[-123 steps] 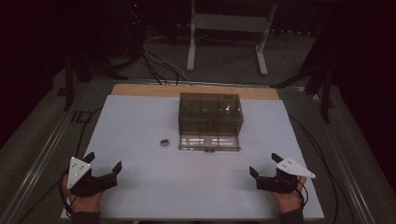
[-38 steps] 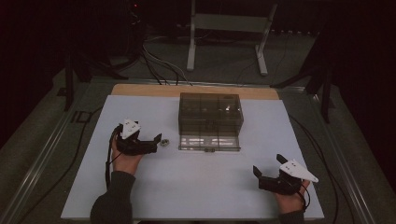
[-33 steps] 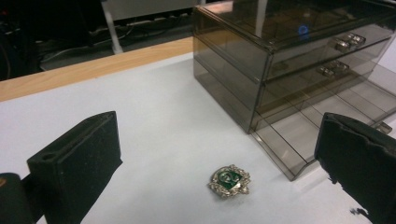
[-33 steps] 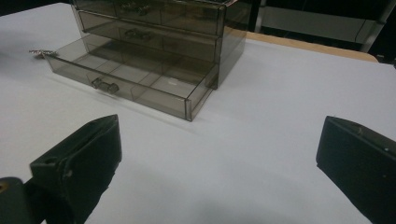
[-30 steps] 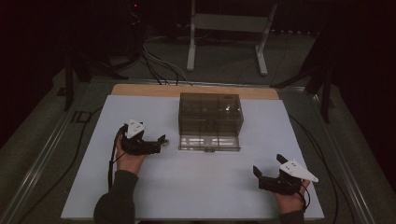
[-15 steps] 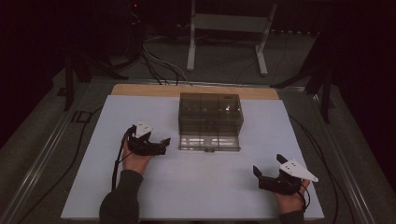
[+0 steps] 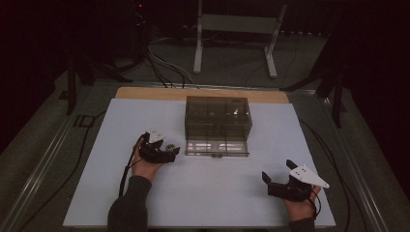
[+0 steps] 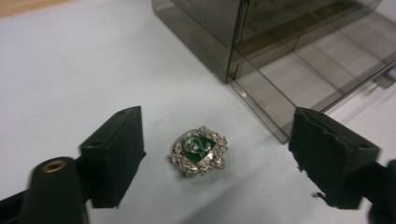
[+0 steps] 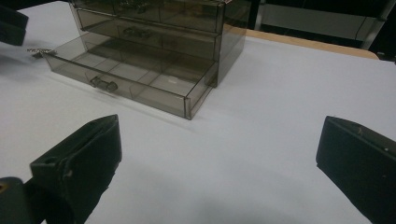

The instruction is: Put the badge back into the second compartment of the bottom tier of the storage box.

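Table: white sheet (image 7: 203, 193) covers the work surface; a strip of bare wood (image 7: 145, 93) shows along the far edge.
Drawer box: smoky clear plastic box (image 7: 217, 116) stands upright near the middle of the sheet, towards the far side. Its bottom drawer (image 7: 217, 147) is pulled out towards the person; a small handle (image 9: 103, 84) sits on the drawer front. The right gripper view shows dividers splitting the drawer into compartments.
Brooch: small silver ornament with a green centre (image 8: 198, 150) lies flat on the sheet, just left of the open drawer's front corner, apart from it. In the high view it appears as a small pale spot (image 7: 169, 145) at the tip of the left gripper.
Left gripper (image 7: 167, 153): held low over the sheet beside the drawer, pointing right. Jaws stand wide apart, one on each side of the brooch, neither touching it in the left gripper view (image 8: 215, 158).
Right gripper (image 7: 268, 180): held near the sheet's near right corner, well apart from the box, pointing left. Jaws spread wide with nothing between them but bare sheet.
Surroundings: dark floor beyond the table with cables (image 7: 164, 67) and a pale metal stand (image 7: 237, 29).
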